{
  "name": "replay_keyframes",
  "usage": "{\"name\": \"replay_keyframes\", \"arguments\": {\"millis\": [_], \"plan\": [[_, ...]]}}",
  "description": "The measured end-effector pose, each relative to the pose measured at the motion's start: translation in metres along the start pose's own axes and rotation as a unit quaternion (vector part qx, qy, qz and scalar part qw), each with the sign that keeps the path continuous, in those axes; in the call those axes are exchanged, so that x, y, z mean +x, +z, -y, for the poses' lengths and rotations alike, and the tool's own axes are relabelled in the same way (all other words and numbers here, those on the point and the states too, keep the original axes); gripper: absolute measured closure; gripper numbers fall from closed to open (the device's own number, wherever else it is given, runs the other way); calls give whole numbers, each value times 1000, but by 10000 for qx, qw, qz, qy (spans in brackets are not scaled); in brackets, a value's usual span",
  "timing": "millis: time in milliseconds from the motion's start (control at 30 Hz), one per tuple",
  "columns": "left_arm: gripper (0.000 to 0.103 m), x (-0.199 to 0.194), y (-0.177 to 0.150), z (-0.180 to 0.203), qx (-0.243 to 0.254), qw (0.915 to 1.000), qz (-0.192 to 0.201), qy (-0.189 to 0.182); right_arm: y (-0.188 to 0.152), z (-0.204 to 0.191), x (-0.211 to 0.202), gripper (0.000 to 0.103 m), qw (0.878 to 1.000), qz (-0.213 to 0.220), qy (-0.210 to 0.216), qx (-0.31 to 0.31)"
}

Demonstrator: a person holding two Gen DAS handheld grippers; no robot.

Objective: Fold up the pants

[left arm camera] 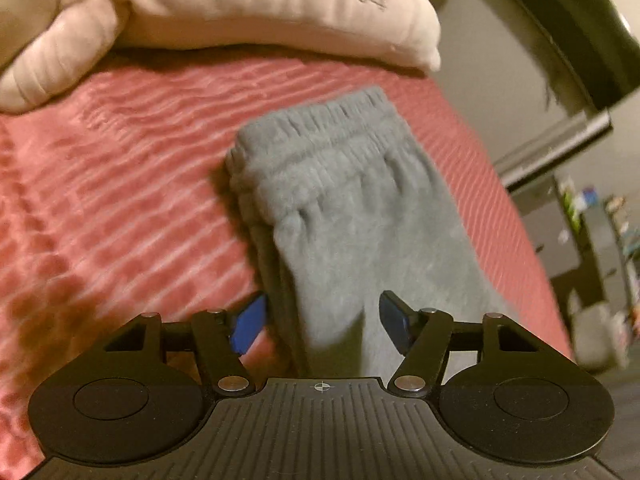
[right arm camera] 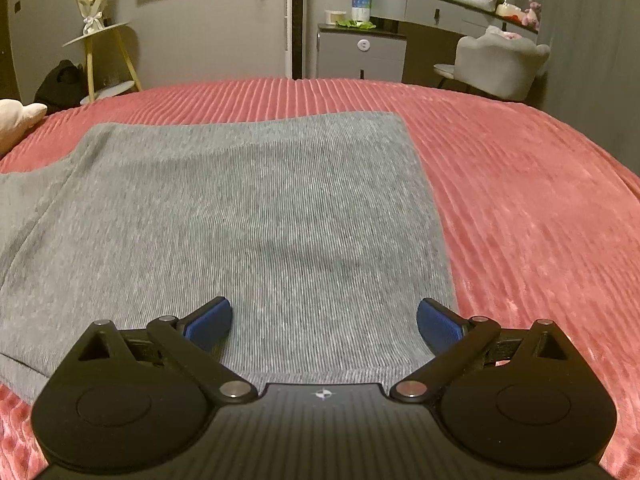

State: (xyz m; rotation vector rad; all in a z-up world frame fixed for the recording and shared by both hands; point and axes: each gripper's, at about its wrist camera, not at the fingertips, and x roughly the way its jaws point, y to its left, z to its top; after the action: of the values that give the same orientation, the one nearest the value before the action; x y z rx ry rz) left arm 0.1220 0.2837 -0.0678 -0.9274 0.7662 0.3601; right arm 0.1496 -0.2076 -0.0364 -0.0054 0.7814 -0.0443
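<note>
Left wrist view: pants (left arm camera: 344,200) sat between the left gripper (left arm camera: 320,320) fingers, spread and not gripping.
The right gripper (right arm camera: 324,320) gaped empty; closing off-centre could snag one layer and undo the fold.

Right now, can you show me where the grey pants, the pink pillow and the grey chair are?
grey pants (left arm camera: 340,184): left wrist view, just below the gathered waistband.
pink pillow (left arm camera: 248,8): left wrist view, middle of its front face.
grey chair (right arm camera: 500,64): right wrist view, on the padded backrest.
</note>
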Motion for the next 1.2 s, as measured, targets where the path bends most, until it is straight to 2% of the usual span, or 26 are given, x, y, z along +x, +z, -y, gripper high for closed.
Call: {"name": "replay_keyframes", "arguments": {"millis": [67,233,333,367,400,500,567,600,733,800,867,900,933,967,1033,1067,1133,1200], "plan": [[35,6,4,-4,-140,9999,23,-81,0,0,0,4,10000,11,3,1],[48,20,11,-8,-121,9998,-42,-140,0,0,1,4,10000,45,12,23],[60,22,12,-18,-428,9989,-36,-213,0,0,2,4,10000,74,27,38],[69,23,12,-18,-381,9991,0,-198,0,0,3,4,10000,82,33,44],[76,22,11,-15,-248,9995,57,-189,0,1,2,4,9999,90,40,48],[84,10,0,7,480,9979,427,26,0,1,2,4,9999,103,50,65],[85,-4,-12,34,1229,9885,874,124,1,2,2,4,9999,110,59,99],[86,-12,-20,48,1600,9812,1080,92,1,3,1,4,9998,125,73,137],[86,-47,-62,112,2943,9404,1674,-331,3,9,-3,4,9988,233,188,393],[86,-60,-91,143,3586,9145,1743,-692,4,16,-7,4,9971,350,290,610],[86,-67,-128,174,4384,8756,1800,-931,5,24,-11,4,9942,470,407,880],[86,-67,-149,188,4789,8538,1728,-1084,5,28,-13,4,9926,522,427,1008],[86,-63,-170,200,5118,8358,1587,-1200,6,33,-15,4,9905,579,460,1161],[85,-58,-189,210,5428,8185,1428,-1226,5,38,-17,4,9880,630,486,1321],[80,-41,-234,225,6162,7723,1032,-1144,5,48,-21,4,9830,717,572,1588],[72,-33,-252,228,6427,7542,819,-1072,4,52,-23,4,9802,762,648,1711],[69,-17,-285,227,6813,7255,396,-889,3,60,-28,4,9743,841,873,1898],[54,-14,-300,219,6964,7128,393,-734,1,65,-32,4,9681,851,1247,1999]]}}
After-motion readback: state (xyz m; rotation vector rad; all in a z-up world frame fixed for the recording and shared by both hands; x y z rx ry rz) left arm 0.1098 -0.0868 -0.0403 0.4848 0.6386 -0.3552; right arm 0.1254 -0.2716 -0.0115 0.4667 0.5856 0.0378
